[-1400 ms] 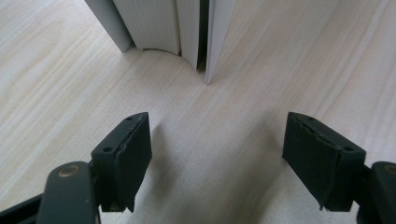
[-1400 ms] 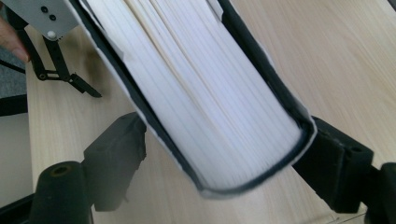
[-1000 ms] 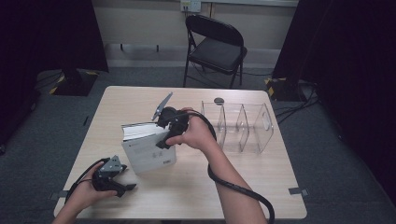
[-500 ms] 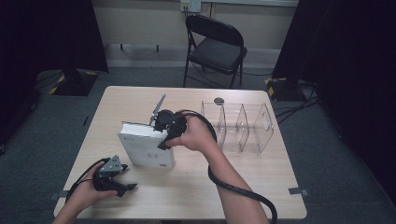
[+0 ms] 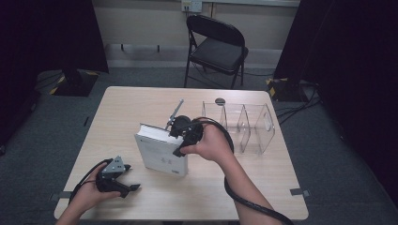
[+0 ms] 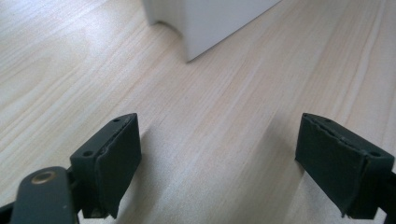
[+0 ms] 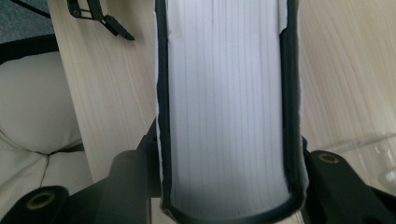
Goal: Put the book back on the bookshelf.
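Standing on edge near the middle of the wooden table (image 5: 117, 108), a thick white book (image 5: 159, 154) is clamped at its top by the right gripper (image 5: 180, 136), whose jaws have just closed on its covers. Nearer the front left corner, the left gripper (image 5: 126, 185) rests with jaws apart, gripping nothing. A clear divider rack (image 5: 256, 126) stands to the right.

so the count: 1 white book (image 5: 159, 152) | 2 grippers, left (image 5: 127, 187) and right (image 5: 179, 140) | 1 clear divider rack (image 5: 251, 126) | 1 folding chair (image 5: 216, 47) | 1 bench (image 5: 117, 112)
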Motion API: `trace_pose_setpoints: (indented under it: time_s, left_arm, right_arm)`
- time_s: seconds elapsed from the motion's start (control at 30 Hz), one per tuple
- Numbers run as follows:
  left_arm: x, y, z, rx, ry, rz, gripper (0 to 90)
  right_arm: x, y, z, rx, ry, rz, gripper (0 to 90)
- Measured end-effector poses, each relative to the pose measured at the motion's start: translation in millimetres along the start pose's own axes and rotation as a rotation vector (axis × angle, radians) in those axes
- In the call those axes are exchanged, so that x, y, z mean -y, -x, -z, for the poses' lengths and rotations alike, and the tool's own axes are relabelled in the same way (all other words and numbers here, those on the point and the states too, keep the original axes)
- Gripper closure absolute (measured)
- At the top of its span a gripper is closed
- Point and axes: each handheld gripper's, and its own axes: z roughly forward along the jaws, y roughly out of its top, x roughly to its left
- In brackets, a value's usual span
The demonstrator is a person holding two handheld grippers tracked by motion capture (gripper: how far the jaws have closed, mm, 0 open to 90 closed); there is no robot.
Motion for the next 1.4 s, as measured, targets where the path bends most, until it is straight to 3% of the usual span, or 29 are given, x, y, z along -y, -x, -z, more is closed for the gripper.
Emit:
trace_pose_setpoints:
  time_s: [0.17,0.53,0.67,0.8,0.83,0.9,1.03,1.13,1.4]
  left_arm:
    - [-0.1,0.3,0.2,-0.004,-0.001,-0.006,14.0]
    - [0.3,0.1,-1.9,0.013,0.016,-0.005,13.3]
    - [0.5,-0.3,-1.9,0.016,0.016,-0.009,13.3]
    - [1.8,0.3,-2.1,0.014,0.031,-0.002,13.2]
    - [2.0,0.2,-2.0,0.011,0.032,-0.003,13.2]
    - [2.3,0.1,-1.9,0.01,0.035,-0.007,13.2]
    - [2.7,0.3,-1.6,0.014,0.034,-0.004,13.3]
    - [2.7,0.3,-1.7,0.013,0.035,-0.004,13.3]
    - [2.1,0.7,-1.4,0.012,0.026,-0.004,13.3]
  right_arm:
    - [0.1,2.3,0.9,0.004,-0.031,-0.046,49.4]
    - [-21.1,1.2,-14.1,0.016,-0.103,-0.05,43.8]
    - [-27.3,2.8,-24.4,0.016,-0.16,-0.038,42.8]
    - [-28.6,6.4,-27.0,0.01,-0.166,-0.074,40.4]
    - [-28.8,6.6,-28.7,-0.005,-0.175,-0.069,37.1]
    - [-30.2,5.0,-34.1,0.015,-0.19,-0.05,32.4]
    - [-32.3,4.7,-35.3,0.013,-0.208,-0.04,35.4]
    - [-32.4,3.4,-35.2,0.011,-0.209,-0.003,36.0]
    - [-32.1,2.6,-34.9,0.011,-0.206,-0.002,37.1]
